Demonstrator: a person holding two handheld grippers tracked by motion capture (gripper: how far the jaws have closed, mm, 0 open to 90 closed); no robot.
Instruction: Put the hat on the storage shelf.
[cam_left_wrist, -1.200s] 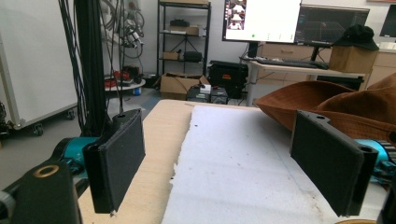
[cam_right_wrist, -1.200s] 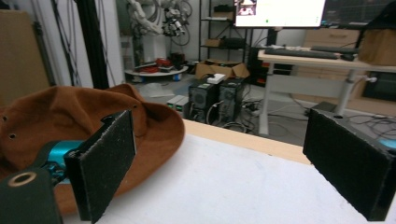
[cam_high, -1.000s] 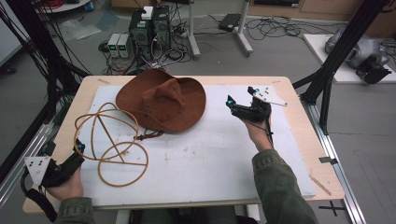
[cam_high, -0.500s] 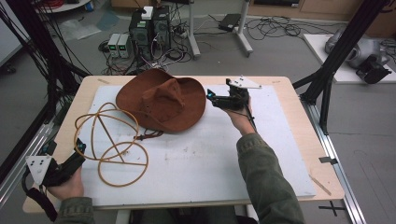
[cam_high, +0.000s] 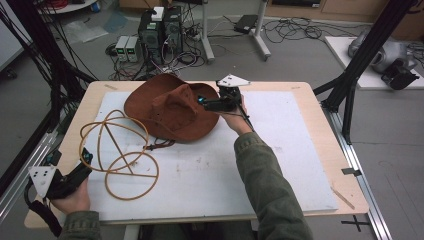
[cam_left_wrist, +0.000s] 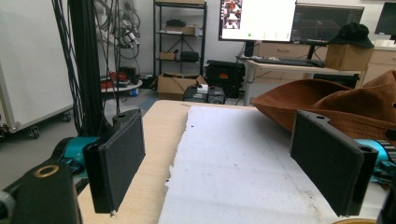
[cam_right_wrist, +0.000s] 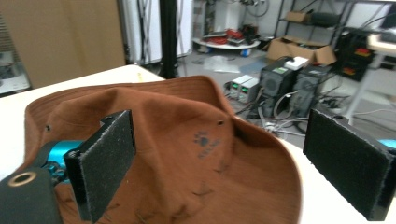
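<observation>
Since a second ago I have swung the right gripper (cam_high: 202, 102) from the white mat's 2 o'clock side over to the brown hat (cam_high: 170, 107), and its tips now sit over the crown's right flank. From above I cannot tell whether they touch the cloth. In the right gripper view the jaws stand wide apart, released, holding nothing, the hat's soft creased fabric between and below them; its far brim is cut off at the frame. The left gripper (cam_high: 84, 161) rests at the table's 7 o'clock corner, jaws spread and empty, beside the thin orange wire hoop frame (cam_high: 120, 152). The hat lies at 11 o'clock on the foam mat (cam_high: 280, 130)
</observation>
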